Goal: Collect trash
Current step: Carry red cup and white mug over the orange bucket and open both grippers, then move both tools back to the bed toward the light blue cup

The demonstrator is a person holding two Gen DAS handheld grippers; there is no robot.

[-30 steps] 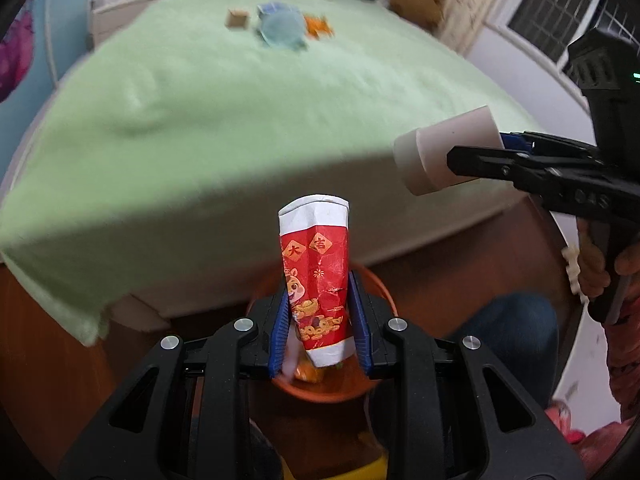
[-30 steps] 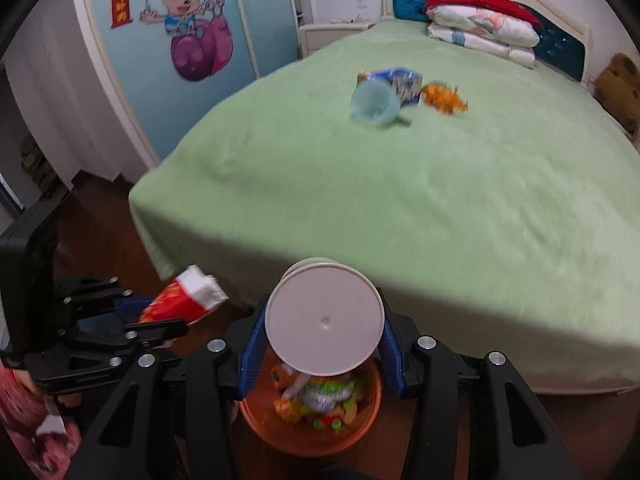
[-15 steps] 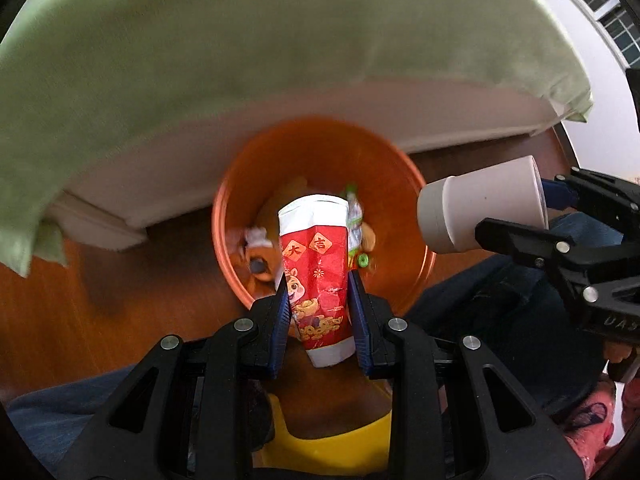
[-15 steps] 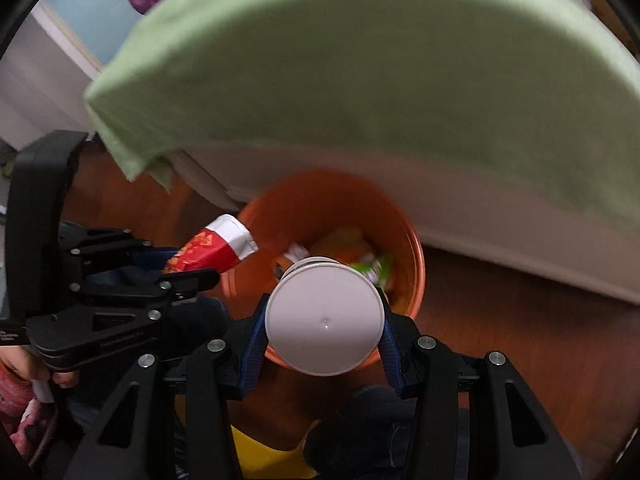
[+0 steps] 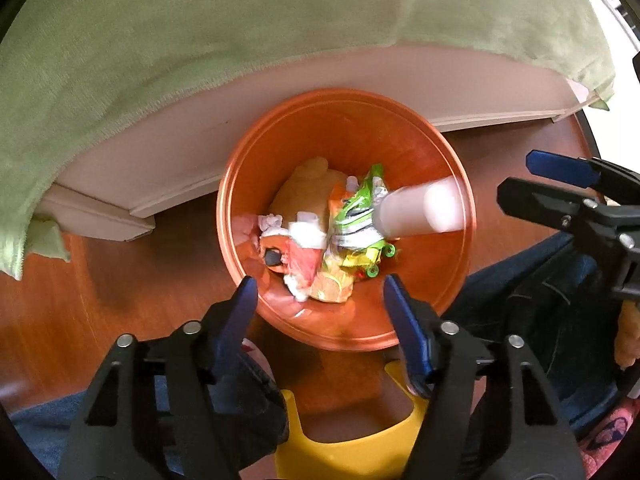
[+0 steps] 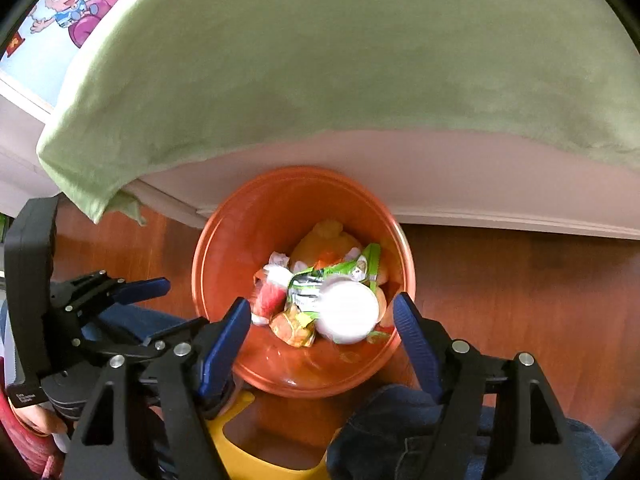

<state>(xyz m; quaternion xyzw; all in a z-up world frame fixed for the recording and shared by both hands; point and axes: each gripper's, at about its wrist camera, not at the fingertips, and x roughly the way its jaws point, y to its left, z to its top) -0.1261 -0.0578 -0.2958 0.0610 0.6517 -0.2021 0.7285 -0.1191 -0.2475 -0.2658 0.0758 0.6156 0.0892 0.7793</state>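
Both grippers had let go at this moment. Half a second earlier the left gripper (image 5: 316,294) was clamped on a red packet (image 5: 306,258) and the right gripper (image 6: 320,320) on a white paper cup (image 6: 347,312); now the jaws of each stood wide and held nothing. The packet lay in the orange bin (image 5: 400,128) among the other wrappers, close to a green wrapper (image 5: 360,204). The cup looked blurred in the left wrist view, over the bin's right side, so it was probably falling and not yet at rest. The bin stood on the wooden floor (image 6: 520,280), just beside the bed with the green cover (image 6: 320,60).

I judged that these two pieces of trash were delivered. The previous pictures showed some more things on the bed, so the collecting was likely not finished.
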